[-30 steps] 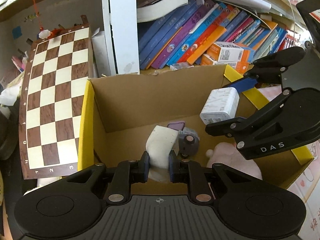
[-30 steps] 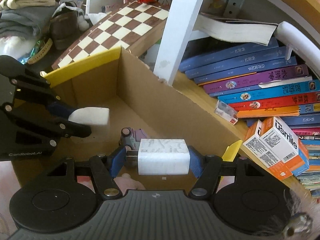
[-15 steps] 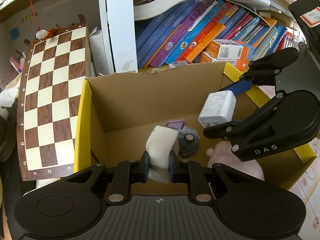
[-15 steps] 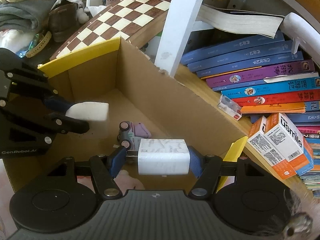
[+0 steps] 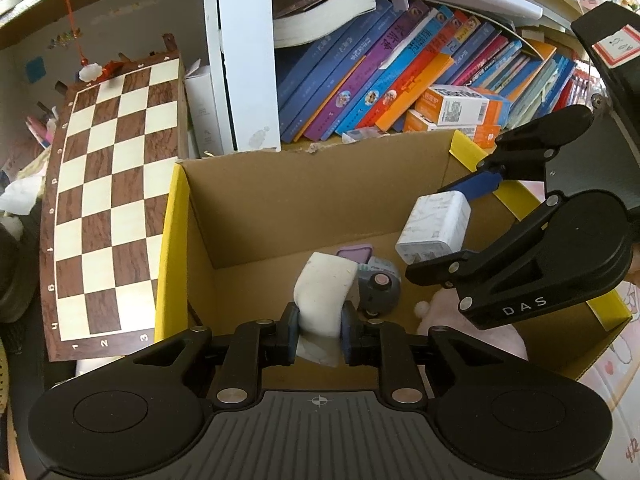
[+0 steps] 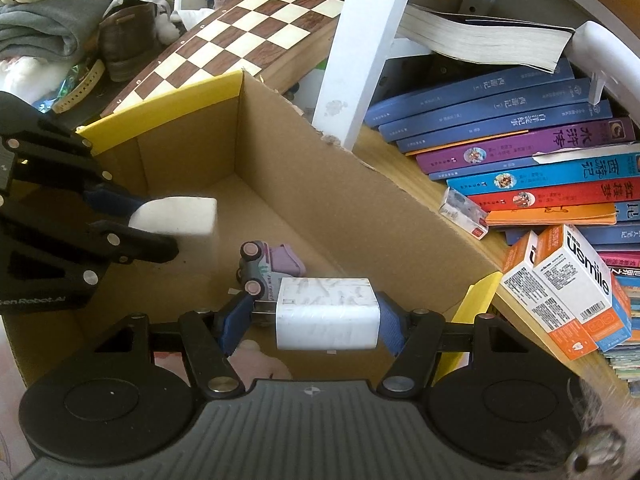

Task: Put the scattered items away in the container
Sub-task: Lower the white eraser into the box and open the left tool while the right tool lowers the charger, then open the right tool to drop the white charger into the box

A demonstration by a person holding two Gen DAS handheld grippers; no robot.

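A: Cluttered shelf corner here: a wall of leaning books [image 5: 384, 80] at the back, a chessboard [image 5: 112, 196] propped on the left, and an open cardboard box [image 5: 304, 200] with yellow-taped flaps right in front of them.

B: And both grippers are hanging over that box. The left gripper [image 5: 319, 330] has a white sponge block [image 5: 324, 292] between its blue pads, jaws just starting to open, pads still touching the block's sides.

A: Over to the right gripper [image 6: 320, 318]. It's pinching a white charger plug [image 6: 326, 314] crosswise, one pad on the prongs end, the other on the flat end, held above the box interior.

B: Down on the box floor, a little grey toy truck [image 6: 260, 270] with a purple back lies on its side, and something pink and fluffy [image 5: 460, 326] sits near the front wall.

A: Orange-and-white cartons [image 6: 568, 292] rest on the shelf just outside the box's right flap.
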